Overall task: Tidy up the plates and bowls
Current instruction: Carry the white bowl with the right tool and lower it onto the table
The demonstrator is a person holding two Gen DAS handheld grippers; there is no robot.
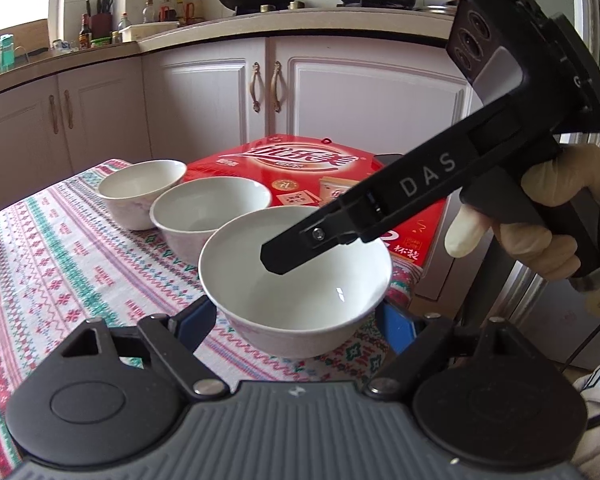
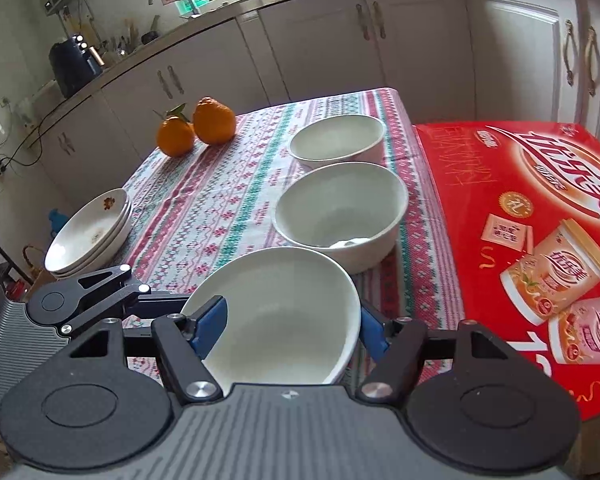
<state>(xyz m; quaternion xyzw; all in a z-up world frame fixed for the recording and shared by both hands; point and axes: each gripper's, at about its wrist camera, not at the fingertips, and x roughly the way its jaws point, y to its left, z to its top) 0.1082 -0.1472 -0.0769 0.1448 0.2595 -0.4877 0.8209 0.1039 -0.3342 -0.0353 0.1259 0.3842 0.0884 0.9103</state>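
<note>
Closest to both cameras, at the near edge of the desk (image 2: 220, 200) with its patterned cloth, sits a white bowl (image 1: 292, 280), the task's thing in hand. The left gripper (image 1: 294, 322) has its jaws apart, blue pads flanking the bowl's lower wall, seemingly not pressing. The right gripper (image 2: 292, 330), held by a gloved hand (image 1: 540, 216), reaches in from the right. One pad lies over the bowl's inside and the other just outside its rim. I cannot tell whether these jaws pinch it.

Just beyond stands a second white bowl (image 2: 340, 216), touching or nearly touching the first, then a third bowl (image 2: 338, 138) in the same row. A stack of plates (image 2: 90, 236) sits at the desk's left edge, a red box (image 2: 520, 208) lies to the right, and two oranges (image 2: 196, 126) rest at the far end.

The step appears to be nesting the near bowl into the next. To do it well, get a firm hold on the wall, lift clear of the neighbouring rim, keep the bowl level, centre it, and let go only once it is seated.
</note>
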